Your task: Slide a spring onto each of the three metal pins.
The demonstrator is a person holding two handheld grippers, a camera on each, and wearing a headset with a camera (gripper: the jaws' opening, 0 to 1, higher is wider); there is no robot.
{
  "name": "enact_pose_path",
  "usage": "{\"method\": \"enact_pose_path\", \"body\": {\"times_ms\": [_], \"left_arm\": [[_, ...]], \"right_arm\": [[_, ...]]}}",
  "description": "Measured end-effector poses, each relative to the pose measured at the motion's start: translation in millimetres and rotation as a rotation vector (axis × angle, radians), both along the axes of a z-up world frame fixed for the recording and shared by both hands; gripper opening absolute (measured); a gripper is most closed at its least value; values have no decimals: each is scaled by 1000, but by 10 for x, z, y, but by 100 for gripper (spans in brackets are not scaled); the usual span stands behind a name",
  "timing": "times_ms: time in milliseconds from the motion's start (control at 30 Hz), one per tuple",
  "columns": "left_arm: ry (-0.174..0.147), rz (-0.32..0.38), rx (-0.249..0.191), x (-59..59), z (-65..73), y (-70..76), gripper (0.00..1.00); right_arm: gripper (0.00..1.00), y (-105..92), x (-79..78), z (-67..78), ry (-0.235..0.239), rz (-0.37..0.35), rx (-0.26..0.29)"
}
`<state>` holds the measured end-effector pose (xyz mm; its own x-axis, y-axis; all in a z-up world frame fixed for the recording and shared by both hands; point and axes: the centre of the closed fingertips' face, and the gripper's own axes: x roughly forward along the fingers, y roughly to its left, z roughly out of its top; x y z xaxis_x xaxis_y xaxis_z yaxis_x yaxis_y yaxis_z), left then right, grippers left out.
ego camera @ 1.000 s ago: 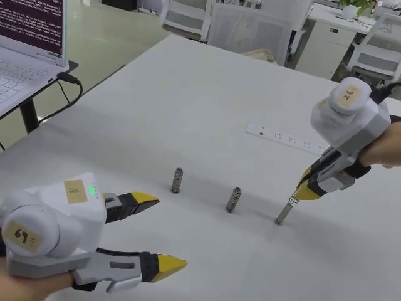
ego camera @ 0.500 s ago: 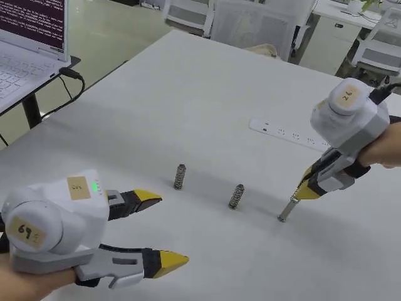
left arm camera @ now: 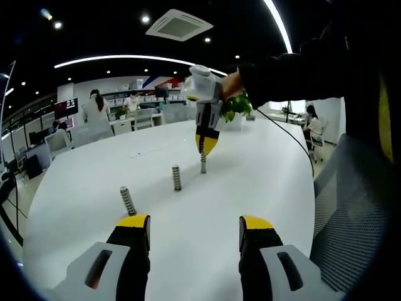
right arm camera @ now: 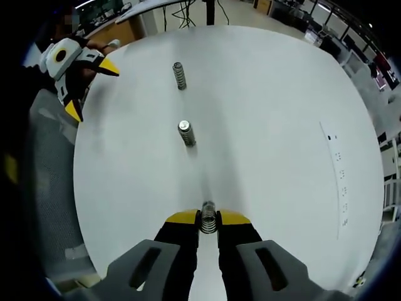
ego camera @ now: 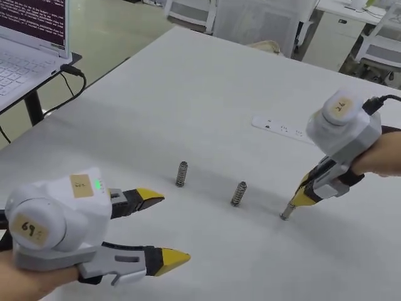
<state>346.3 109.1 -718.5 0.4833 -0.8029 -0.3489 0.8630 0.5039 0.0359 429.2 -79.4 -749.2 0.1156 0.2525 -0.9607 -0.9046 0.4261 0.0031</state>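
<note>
Three metal pins stand in a row on the white table, each with a spring around it: the left pin (ego camera: 182, 174), the middle pin (ego camera: 239, 194) and the right pin (ego camera: 289, 210). My right gripper (ego camera: 302, 197) is shut on the spring (right arm camera: 208, 221) over the right pin, its yellow tips pressed to the coil. In the right gripper view the middle pin (right arm camera: 186, 133) and the far pin (right arm camera: 179, 75) stand ahead. My left gripper (ego camera: 161, 227) stays open near the table's front left, with nothing between its fingers, and faces the pins (left arm camera: 176, 178).
A white power strip (ego camera: 282, 130) lies behind the pins. A laptop (ego camera: 28, 37) sits on a stand at the far left with a cable (ego camera: 70, 72) hanging. Office chairs (ego camera: 250, 22) stand past the table's far edge.
My right gripper has moved down along the right pin with the spring in it. The left gripper has hardly moved; the head camera shifted slightly.
</note>
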Motion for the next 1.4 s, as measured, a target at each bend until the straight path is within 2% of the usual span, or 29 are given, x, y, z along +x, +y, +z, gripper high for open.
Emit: {"method": "enact_pose_path", "body": {"times_ms": [500, 833, 1233, 1400], "left_arm": [[-1, -1, 4, 3, 11, -3, 51], [0, -5, 5, 3, 15, -14, 51], [1, -8, 5, 3, 18, -21, 51], [2, -9, 4, 4, 20, -19, 50]], "right_arm": [[8, 25, -54, -208, 18, -3, -13], [8, 34, -99, -262, 27, 3, -27], [9, 23, -81, -283, 21, -2, -25], [13, 46, -89, -284, 18, -5, -15]]}}
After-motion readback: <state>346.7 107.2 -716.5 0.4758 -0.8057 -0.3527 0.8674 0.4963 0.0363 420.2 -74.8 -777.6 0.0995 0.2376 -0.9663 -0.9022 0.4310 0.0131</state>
